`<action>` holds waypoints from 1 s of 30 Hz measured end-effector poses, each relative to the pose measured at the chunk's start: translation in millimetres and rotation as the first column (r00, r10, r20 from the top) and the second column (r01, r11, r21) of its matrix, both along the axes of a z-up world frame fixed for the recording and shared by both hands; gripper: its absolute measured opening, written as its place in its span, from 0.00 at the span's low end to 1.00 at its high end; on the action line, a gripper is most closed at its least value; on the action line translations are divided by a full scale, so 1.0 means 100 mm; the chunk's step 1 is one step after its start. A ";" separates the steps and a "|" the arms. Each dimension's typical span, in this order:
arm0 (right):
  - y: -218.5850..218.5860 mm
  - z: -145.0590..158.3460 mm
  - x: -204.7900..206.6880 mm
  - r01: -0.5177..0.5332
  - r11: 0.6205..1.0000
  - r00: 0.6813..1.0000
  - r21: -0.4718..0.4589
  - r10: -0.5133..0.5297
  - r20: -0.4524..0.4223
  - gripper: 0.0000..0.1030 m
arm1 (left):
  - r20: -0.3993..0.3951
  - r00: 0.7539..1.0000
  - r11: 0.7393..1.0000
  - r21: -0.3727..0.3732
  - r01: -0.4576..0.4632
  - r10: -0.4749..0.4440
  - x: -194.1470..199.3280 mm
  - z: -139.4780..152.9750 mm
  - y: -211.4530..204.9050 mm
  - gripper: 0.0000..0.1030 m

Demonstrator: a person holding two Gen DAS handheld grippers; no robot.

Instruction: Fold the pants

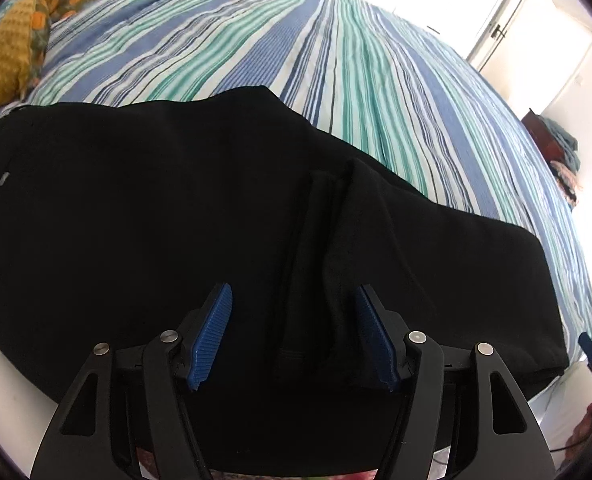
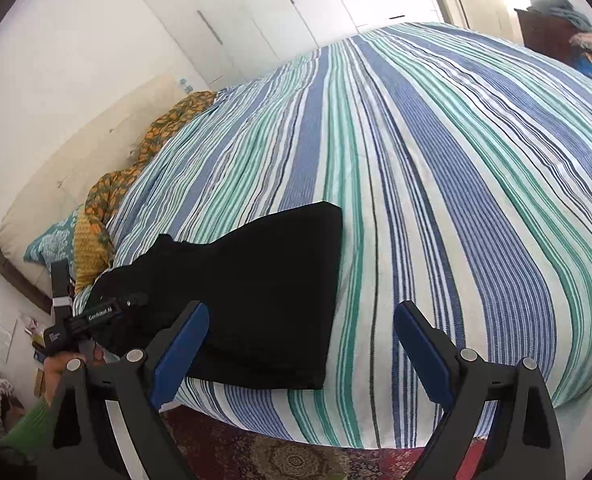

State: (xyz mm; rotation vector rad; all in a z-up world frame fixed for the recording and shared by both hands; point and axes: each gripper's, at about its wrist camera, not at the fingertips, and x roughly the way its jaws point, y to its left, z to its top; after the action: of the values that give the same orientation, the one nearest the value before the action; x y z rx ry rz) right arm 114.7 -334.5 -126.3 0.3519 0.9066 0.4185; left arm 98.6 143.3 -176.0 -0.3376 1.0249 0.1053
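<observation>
Striped bed [image 2: 435,160], pants [image 2: 264,280] at near edge. My left gripper [image 1: 294,336] part-open over a ridge, right gripper [image 2: 301,344] wide, empty. Closing may pinch one layer and skew the fold.

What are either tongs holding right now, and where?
Nothing. Left tongs stand open above the black pants; right tongs are open over the bed.

Striped bed [image 2: 435,184] bears black pants [image 2: 264,292] (folded), orange blanket [image 2: 112,196].
</observation>
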 end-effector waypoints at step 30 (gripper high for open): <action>0.93 -0.27 0.99 -0.313 0.949 0.929 -0.047 0.295 -0.223 0.75 | 0.011 0.997 0.995 0.067 0.069 -0.070 -0.11 0.02 -0.15 0.25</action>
State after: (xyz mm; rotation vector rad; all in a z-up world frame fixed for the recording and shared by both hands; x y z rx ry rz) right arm 213.5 -241.7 -153.8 0.1812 1.1925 0.6357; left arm 87.8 128.1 -174.2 -0.2412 1.0168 0.0743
